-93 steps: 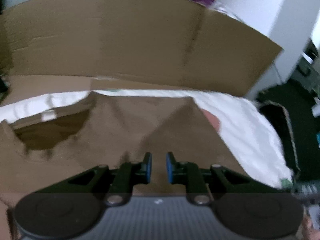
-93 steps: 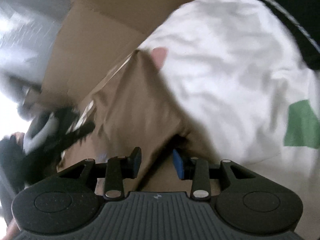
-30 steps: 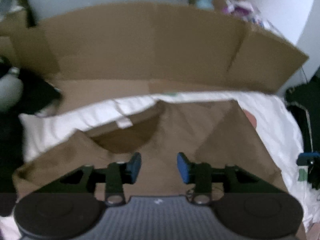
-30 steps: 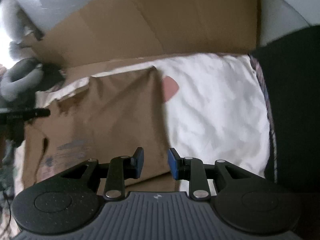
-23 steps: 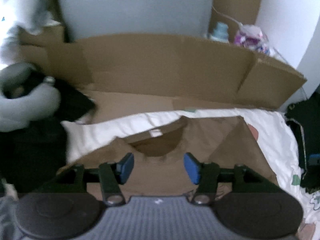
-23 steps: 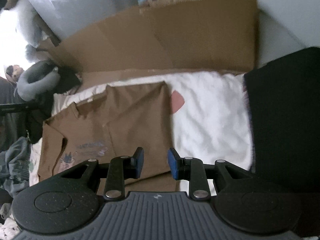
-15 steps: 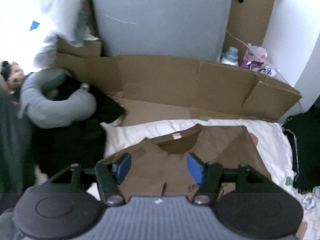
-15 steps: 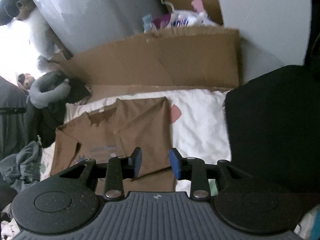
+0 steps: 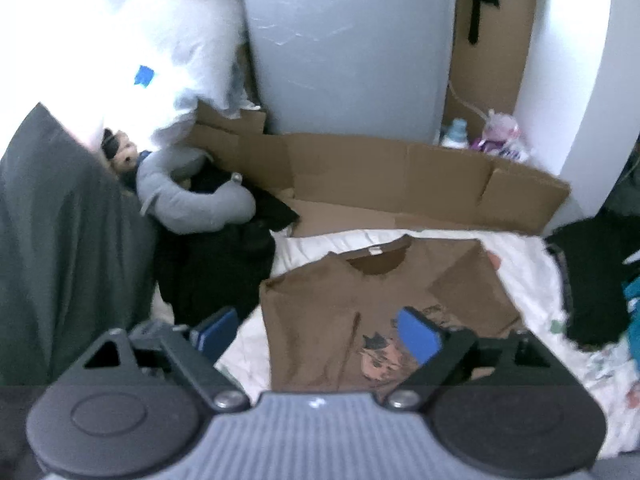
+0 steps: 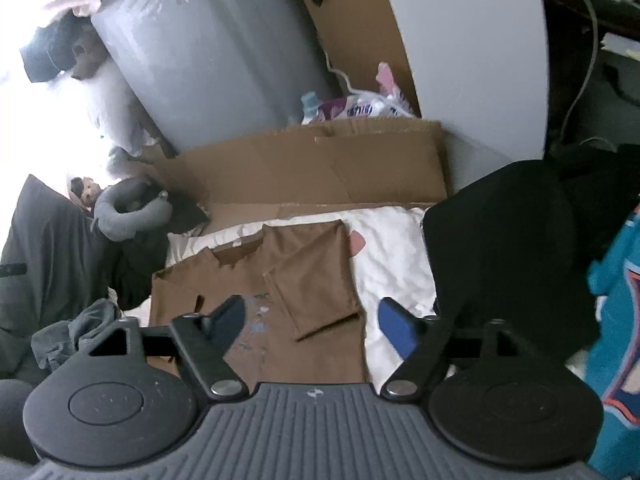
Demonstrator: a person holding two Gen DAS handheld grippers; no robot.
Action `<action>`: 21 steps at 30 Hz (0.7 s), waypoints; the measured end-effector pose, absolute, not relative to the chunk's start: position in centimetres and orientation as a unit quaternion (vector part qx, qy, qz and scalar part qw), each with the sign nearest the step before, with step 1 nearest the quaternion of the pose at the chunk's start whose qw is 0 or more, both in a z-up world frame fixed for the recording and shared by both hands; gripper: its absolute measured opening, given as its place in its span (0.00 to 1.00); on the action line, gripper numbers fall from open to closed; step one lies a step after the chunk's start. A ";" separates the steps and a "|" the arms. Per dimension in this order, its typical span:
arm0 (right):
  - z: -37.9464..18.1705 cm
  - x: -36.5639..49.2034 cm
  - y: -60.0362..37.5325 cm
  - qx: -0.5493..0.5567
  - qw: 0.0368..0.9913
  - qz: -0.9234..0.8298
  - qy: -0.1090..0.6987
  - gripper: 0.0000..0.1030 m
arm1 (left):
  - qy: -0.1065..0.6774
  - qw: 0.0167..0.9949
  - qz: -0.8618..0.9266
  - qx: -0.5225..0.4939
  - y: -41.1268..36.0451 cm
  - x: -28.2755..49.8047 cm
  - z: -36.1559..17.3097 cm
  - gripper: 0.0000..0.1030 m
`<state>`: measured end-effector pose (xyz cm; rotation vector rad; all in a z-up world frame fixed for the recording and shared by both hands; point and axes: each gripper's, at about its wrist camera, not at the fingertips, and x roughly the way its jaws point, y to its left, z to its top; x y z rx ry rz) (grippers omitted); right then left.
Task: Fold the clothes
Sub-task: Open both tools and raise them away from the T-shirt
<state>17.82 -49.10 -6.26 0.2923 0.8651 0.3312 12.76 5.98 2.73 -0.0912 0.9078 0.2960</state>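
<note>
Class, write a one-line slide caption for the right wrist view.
Right gripper, jaws opening and empty, above a brown T-shirt with one sleeve folded in, on white bedding.

A brown T-shirt lies flat and face up on a white sheet, its neckline toward the upright cardboard. One side, sleeve included, is folded inward over the chest and partly covers a printed graphic. The other short sleeve lies spread out flat at the shirt's opposite edge.
</note>
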 end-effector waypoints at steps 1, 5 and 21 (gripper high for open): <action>-5.5 16.9 -49.4 0.145 0.886 0.157 0.413 0.81 | 0.436 0.886 0.149 -0.053 6.2 11.7 3.2 0.89; -3.0 13.3 -50.6 0.150 0.892 0.151 0.400 0.83 | 0.430 0.882 0.177 -0.070 6.8 8.1 4.6 0.91; -1.7 2.4 -53.8 0.137 0.917 0.099 0.361 0.83 | 0.412 0.881 0.182 -0.144 7.5 -0.2 1.5 0.92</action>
